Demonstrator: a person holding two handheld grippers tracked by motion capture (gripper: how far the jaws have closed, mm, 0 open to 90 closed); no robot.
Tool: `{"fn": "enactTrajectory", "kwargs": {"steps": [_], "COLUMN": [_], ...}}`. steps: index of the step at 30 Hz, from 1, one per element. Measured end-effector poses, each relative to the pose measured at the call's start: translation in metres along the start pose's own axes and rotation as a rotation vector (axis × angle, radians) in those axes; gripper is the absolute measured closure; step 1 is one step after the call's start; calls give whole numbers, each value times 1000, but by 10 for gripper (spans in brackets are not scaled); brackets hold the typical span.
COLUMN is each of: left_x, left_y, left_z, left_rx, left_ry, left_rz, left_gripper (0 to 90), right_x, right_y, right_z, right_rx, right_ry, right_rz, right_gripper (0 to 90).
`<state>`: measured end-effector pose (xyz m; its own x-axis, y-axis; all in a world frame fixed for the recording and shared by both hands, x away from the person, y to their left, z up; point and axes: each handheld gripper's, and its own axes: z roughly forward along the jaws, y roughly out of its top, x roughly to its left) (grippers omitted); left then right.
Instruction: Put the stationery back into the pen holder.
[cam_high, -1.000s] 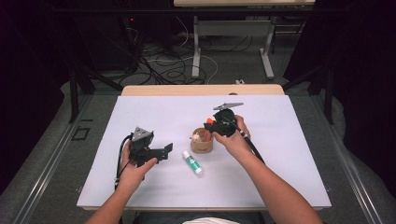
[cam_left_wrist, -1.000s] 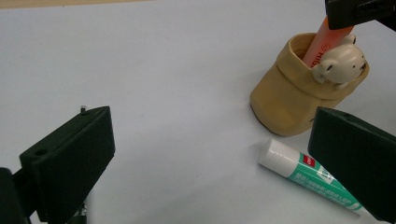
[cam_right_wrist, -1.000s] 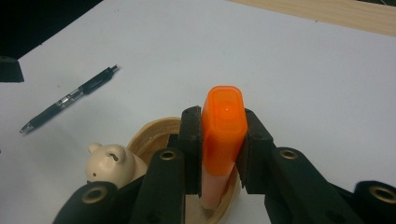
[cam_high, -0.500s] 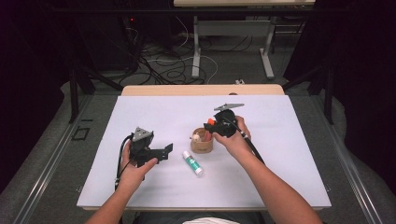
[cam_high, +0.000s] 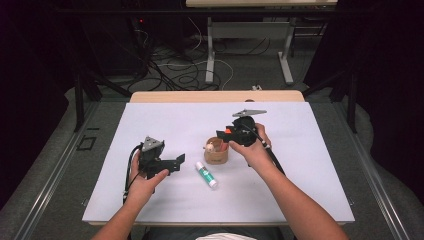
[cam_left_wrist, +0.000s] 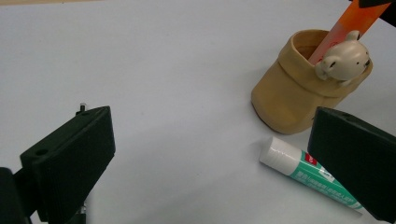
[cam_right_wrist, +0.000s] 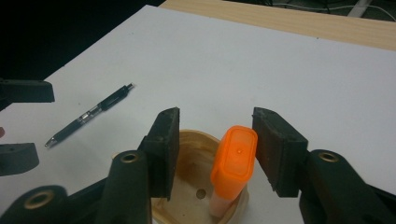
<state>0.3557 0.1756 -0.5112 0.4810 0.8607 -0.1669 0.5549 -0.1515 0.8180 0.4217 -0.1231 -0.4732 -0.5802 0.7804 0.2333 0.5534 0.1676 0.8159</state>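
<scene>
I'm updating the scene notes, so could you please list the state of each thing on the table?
Orange marker: standing in the holder, between the right gripper's jaws, released.
Pen holder: upright.
Glue stick: lying flat, capped.
Black pen: lying flat.
Right gripper: jaws just opened, around the marker.
Left gripper: open, nothing between its jaws.

table (cam_high: 310, 150): white | holder (cam_left_wrist: 289, 93): tan, cream bear | marker (cam_right_wrist: 233, 161): orange | tube (cam_left_wrist: 310, 175): white, green label | pen (cam_right_wrist: 91, 114): black | jaws: black
</scene>
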Motion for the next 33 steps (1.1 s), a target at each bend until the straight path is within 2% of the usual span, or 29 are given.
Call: {"fn": "enactTrajectory", "kwargs": {"steps": [2,5,12,20,33], "left_x": [1,0,0,1,0], "left_y": [0,0,0,0,-1], "left_z": [0,0,0,0,1], "left_rx": [5,5,5,8,7], "left_ry": [4,1,1,6,2], "left_rz": [9,0,1,-1,-8], "left_gripper": [9,11,11,13,19], "right_x": [0,2,4,7,21], "right_y": [0,1,2,3,3], "right_z": [-2,-5,-12,-26,-54], "right_rx": [-10,-27,-27,-37,-19], "right_ry": [4,4,6,16,42], "right_rz": [-11,-38,-61,-67,-106], "right_gripper": [469,433,345,298,230]}}
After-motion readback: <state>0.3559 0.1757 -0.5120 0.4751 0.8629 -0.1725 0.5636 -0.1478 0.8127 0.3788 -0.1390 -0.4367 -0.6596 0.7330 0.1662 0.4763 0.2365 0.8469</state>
